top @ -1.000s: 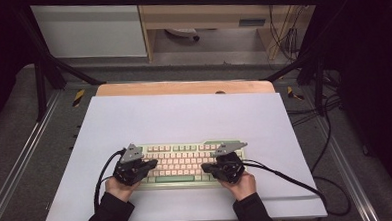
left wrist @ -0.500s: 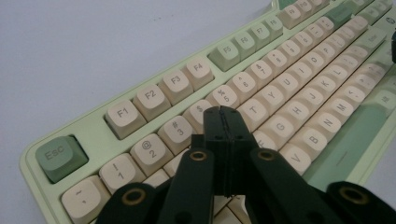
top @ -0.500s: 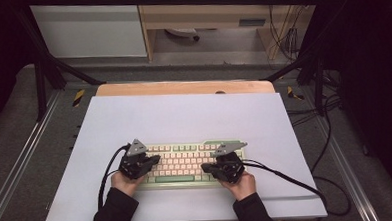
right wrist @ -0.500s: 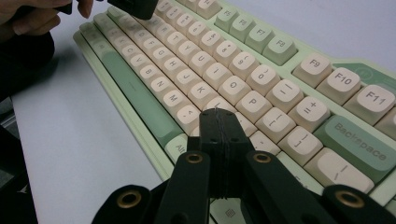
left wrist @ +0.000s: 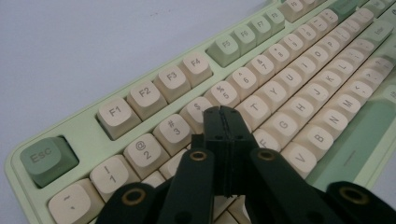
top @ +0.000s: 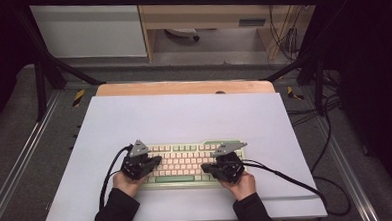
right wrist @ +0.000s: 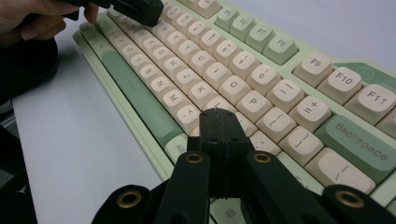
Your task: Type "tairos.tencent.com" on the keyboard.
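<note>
A pale green keyboard (top: pixel 186 152) with cream keys lies on the white table sheet, near the front edge. My left gripper (top: pixel 155 161) hangs over the keyboard's left end with its jaws shut and nothing between them. In the left gripper view its tips (left wrist: pixel 222 114) hover above the keys near 4 and R on the keyboard (left wrist: pixel 299 79). My right gripper (top: pixel 207 168) is over the right end, also shut and empty. In the right gripper view its tips (right wrist: pixel 219 116) sit above the keys below P and L on the keyboard (right wrist: pixel 224 65). The left gripper (right wrist: pixel 135 9) shows there at the top left.
The white sheet (top: pixel 184 116) covers most of the table, with a wooden strip (top: pixel 183 87) along its far edge. Black cables (top: pixel 287 179) trail from the grippers across the sheet to the right and left. Metal frame rails run along both sides.
My left gripper has shifted slightly to the right and farther over the keyboard. The right gripper has stayed put.
</note>
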Action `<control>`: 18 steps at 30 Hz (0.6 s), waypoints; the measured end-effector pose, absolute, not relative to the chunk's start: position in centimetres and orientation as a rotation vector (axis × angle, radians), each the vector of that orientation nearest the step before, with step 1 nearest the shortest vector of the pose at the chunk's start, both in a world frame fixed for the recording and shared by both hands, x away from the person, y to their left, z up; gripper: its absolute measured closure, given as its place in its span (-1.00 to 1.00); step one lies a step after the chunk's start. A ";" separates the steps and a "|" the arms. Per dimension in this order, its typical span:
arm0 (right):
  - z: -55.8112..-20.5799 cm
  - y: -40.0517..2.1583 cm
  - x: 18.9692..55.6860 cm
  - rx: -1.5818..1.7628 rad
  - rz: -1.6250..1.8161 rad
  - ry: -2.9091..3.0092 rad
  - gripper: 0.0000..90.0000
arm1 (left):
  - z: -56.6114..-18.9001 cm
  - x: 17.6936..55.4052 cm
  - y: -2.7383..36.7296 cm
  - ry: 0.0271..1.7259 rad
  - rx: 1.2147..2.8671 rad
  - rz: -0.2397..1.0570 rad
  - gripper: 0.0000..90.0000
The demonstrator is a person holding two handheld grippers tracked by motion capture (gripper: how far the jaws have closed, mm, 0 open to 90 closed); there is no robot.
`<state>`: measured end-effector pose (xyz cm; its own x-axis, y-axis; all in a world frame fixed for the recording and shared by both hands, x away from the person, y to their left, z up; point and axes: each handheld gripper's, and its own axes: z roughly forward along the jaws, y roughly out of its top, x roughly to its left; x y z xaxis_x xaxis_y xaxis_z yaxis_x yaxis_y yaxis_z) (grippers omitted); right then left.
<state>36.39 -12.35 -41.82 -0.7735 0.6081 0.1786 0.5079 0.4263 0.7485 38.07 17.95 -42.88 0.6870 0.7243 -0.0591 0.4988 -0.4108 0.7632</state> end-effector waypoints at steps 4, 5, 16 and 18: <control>-41.9 -12.3 36.4 1.005 1.274 2.551 1.00 | -43.0 38.1 17.9 0.935 2.106 0.357 1.00; -41.9 -12.3 36.4 1.003 1.275 2.550 1.00 | -43.0 38.1 17.9 0.934 2.105 0.359 1.00; -41.8 -12.3 36.4 1.001 1.276 2.549 1.00 | -42.5 37.4 18.3 0.905 2.096 0.372 1.00; -41.7 -12.3 36.3 1.001 1.280 2.549 1.00 | -42.3 37.2 18.4 0.898 2.088 0.376 1.00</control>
